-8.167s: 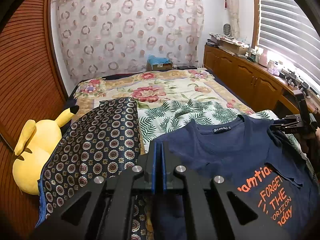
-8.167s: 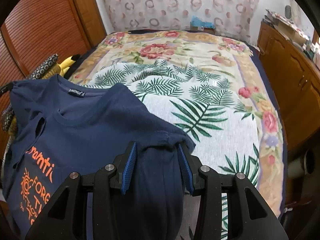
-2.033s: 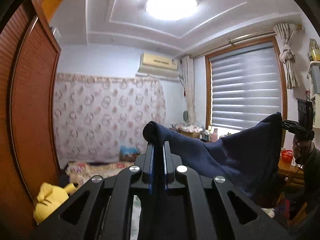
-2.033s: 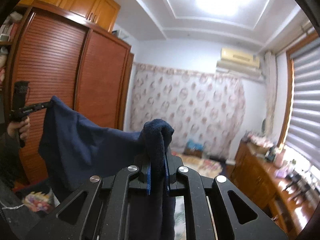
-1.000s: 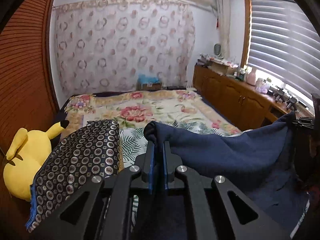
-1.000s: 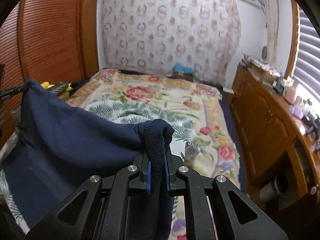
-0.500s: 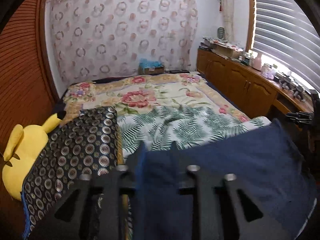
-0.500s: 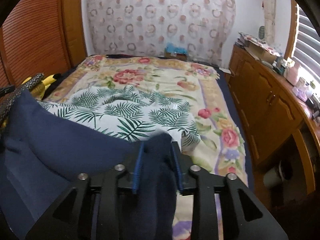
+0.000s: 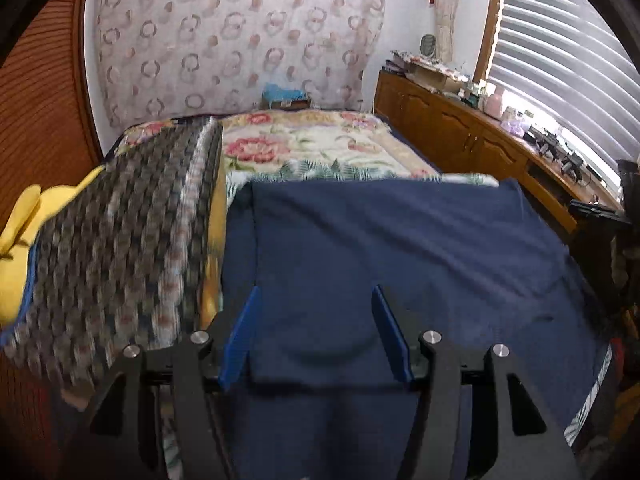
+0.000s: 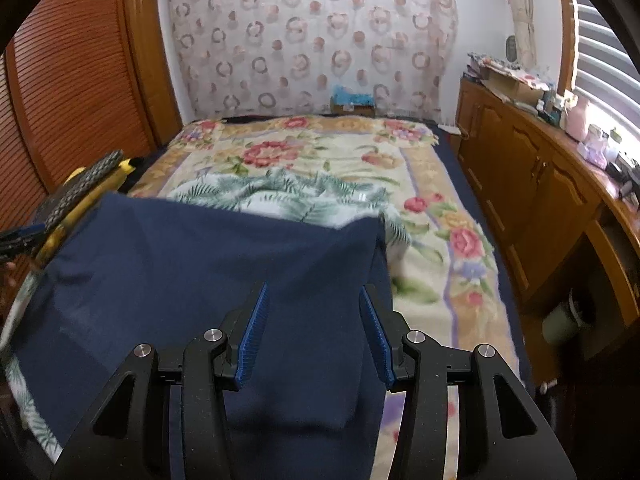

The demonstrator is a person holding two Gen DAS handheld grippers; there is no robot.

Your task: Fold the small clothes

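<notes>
Both grippers are letting go now: half a second back the navy shirt [image 9: 400,240] was still bunched between closed fingers, and now the left gripper [image 9: 316,332] and right gripper [image 10: 314,330] are sitting wide open with nothing pinched, cloth just lying flat between the blue pads.

Shirt's spreading out print-side down over the palm-leaf sheet [image 10: 296,196] on the floral bed [image 10: 440,240], filling the lower middle of both views. Beside it, on the left of the left wrist view, there's a patterned dark cloth [image 9: 132,232] over a yellow plush [image 9: 24,216].

Progress-wise, it's looking like only the lay-out is done. Sleeves and the body folds are all still waiting, as far as anyone can tell.

Orientation: long axis is probably running toward the far curtain, with the straight far edge across the frame. Collar isn't visible, so which end is which is a guess.
</notes>
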